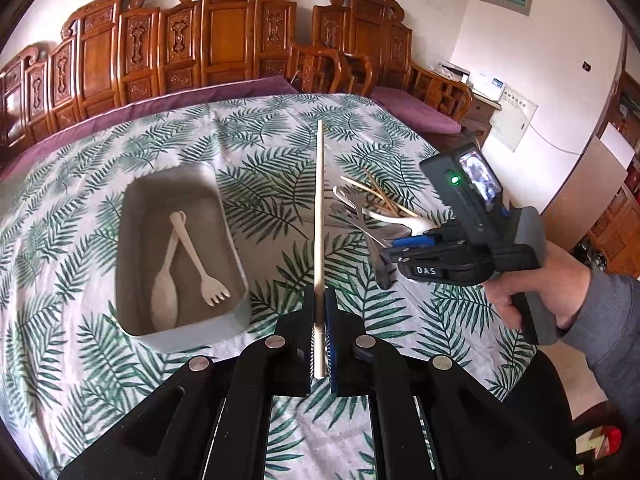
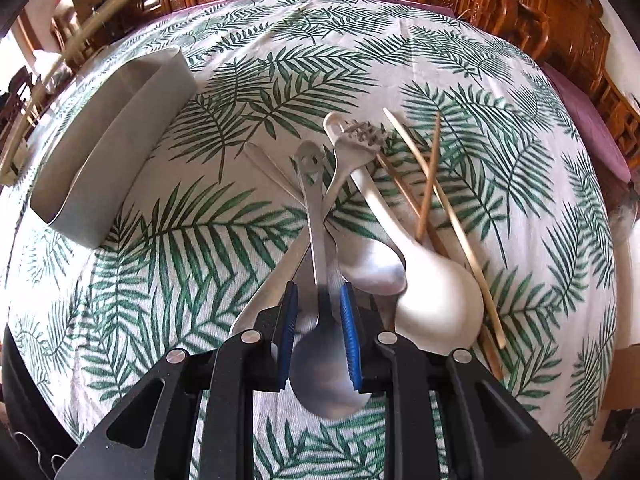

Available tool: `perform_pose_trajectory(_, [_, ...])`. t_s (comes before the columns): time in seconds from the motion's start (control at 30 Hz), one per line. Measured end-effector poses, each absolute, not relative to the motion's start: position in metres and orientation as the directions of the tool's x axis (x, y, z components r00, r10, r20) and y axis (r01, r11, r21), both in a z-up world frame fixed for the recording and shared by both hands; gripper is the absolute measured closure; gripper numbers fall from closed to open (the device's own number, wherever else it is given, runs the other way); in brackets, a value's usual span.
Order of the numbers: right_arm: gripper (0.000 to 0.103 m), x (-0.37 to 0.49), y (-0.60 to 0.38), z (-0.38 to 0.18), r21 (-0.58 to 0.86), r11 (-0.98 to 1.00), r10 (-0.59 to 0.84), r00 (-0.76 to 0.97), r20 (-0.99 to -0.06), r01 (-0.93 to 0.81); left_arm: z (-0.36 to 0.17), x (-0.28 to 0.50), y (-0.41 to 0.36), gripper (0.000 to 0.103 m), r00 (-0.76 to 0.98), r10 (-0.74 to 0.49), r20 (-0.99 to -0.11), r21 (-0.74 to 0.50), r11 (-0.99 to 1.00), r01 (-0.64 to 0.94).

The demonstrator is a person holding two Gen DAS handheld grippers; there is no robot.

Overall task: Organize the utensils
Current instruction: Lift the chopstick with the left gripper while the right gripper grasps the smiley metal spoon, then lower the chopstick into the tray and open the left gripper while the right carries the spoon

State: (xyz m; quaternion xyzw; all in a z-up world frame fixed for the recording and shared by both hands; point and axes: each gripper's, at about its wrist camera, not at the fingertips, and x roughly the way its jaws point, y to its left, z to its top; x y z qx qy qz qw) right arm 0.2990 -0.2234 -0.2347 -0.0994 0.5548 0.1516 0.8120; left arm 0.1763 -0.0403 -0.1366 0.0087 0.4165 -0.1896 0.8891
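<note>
My left gripper (image 1: 319, 300) is shut on a pale chopstick (image 1: 319, 216) that points away over the table, just right of the grey box (image 1: 132, 264). The box holds a white spoon (image 1: 165, 292) and a white fork (image 1: 202, 260). My right gripper (image 2: 319, 292), also in the left wrist view (image 1: 390, 258), has its jaws partly open around the neck of a metal spoon (image 2: 320, 344) in the utensil pile; no firm grip shows. The pile holds a white spoon (image 2: 432, 300), a metal fork (image 2: 352, 140), another metal spoon (image 2: 372, 264) and several wooden chopsticks (image 2: 430, 184).
The table wears a leaf-print cloth (image 1: 280, 152). The grey box also shows at far left in the right wrist view (image 2: 100, 152). Carved wooden chairs (image 1: 224, 32) line the far side. The table edge drops off at the right (image 1: 520, 360).
</note>
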Motion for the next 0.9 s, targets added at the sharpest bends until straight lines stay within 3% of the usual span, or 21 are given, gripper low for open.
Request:
perform_pose_trajectory(0.1, [0.083,0.298,-0.223,-0.235,0.004,0.94,0.13,0.346,-0.929,-0.342,-0.133,0.177,-0.031,0.099,0.576,-0.328,-0.749,-0.155,0.931,0.329])
perform_pose_trajectory(0.13, [0.094,0.297,-0.223,-0.235,0.0,0.94,0.126,0.347,-0.93,-0.34,-0.131,0.177,-0.028,0.099,0.574,-0.33,-0.75,-0.16,0.932,0.326])
perform_pose_trajectory(0.17, [0.095,0.296,-0.224,-0.235,0.0,0.941,0.124,0.345,-0.93,-0.338,-0.129,0.176,-0.025,0.099,0.574,-0.33,-0.749,-0.162,0.932,0.325])
perform_pose_trajectory(0.63, [0.096,0.267,-0.228,-0.198,0.073,0.951,0.184,0.361,-0.914,-0.3,-0.106,0.189,0.017,0.099,0.59,-0.289,-0.754,-0.148,0.95,0.277])
perform_pose_trajectory(0.9, [0.096,0.264,-0.206,-0.17,0.107,0.938,0.241,0.394,-0.887,-0.331,-0.126,0.211,0.04,0.099,0.575,-0.246,-0.78,-0.141,0.965,0.221])
